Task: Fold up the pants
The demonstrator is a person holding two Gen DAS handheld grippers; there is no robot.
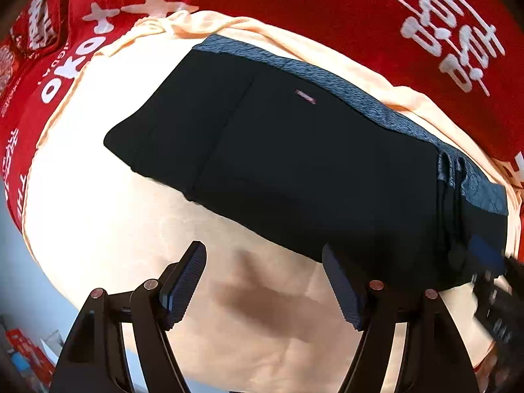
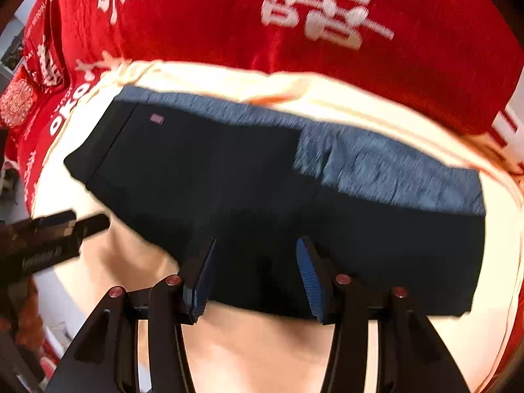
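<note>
A: Pants (image 1: pixel 294 163), black with a blue-grey band, lie folded flat on a cream cloth (image 1: pixel 98 213) over a red printed cover (image 1: pixel 327 6). Their long axis runs from ten o'clock to four o'clock in the left wrist view.

B: Position relative to the fingers?

A: From the left gripper (image 1: pixel 265 281) the pants lie at twelve to one o'clock, the near edge just beside its right fingertip. The right gripper (image 2: pixel 255 271) hangs directly over the near edge, so it is judged the nearer of the two.

B: Finger state?

A: Left: spread wide, only bare cloth between the pads, nothing held. Right: parted, pads standing clear of the fabric, no fold pinched. Whether the tips brush the fabric cannot be told through the blur.
</note>
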